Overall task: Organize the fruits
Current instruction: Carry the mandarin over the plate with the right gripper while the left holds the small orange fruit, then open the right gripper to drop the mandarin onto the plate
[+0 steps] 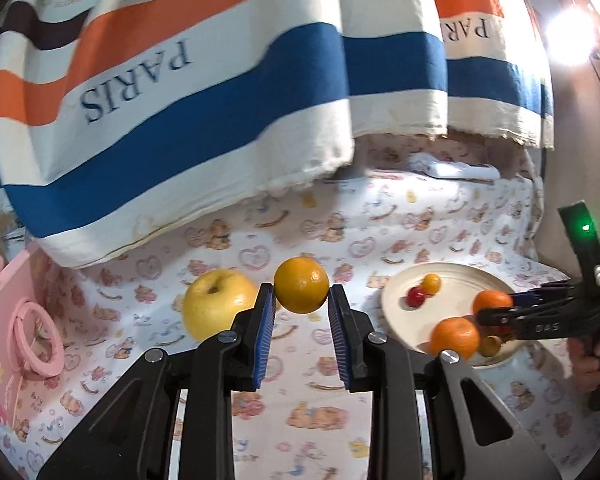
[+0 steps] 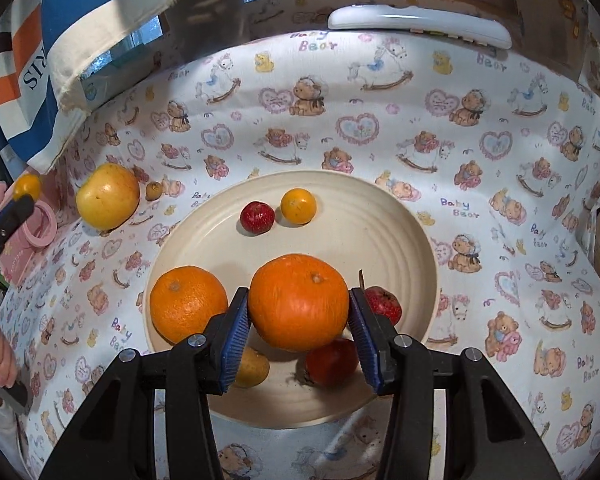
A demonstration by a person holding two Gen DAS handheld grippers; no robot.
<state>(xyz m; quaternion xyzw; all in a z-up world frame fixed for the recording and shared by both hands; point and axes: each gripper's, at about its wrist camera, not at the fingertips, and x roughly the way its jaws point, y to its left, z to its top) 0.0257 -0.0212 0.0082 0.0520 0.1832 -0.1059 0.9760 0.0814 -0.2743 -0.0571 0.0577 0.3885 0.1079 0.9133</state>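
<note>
My left gripper (image 1: 301, 292) is shut on a small yellow-orange citrus (image 1: 301, 285), held above the printed cloth; it also shows in the right wrist view (image 2: 27, 187). A yellow apple (image 1: 216, 304) lies just left of it. My right gripper (image 2: 298, 304) is shut on a big orange (image 2: 298, 302) over the cream plate (image 2: 400, 216). On the plate lie another orange (image 2: 188, 302), a small yellow citrus (image 2: 298, 206), small red fruits (image 2: 257, 217), (image 2: 384, 304), (image 2: 332, 362) and a yellowish fruit (image 2: 254, 368). A tiny brown fruit (image 2: 153, 191) lies by the apple.
A striped PARIS cloth (image 1: 204, 92) hangs over the back left. A pink box with a ring (image 1: 16, 320) stands at the left. A white remote (image 2: 420, 24) lies at the back. The bear-print cloth (image 2: 480, 240) covers the table.
</note>
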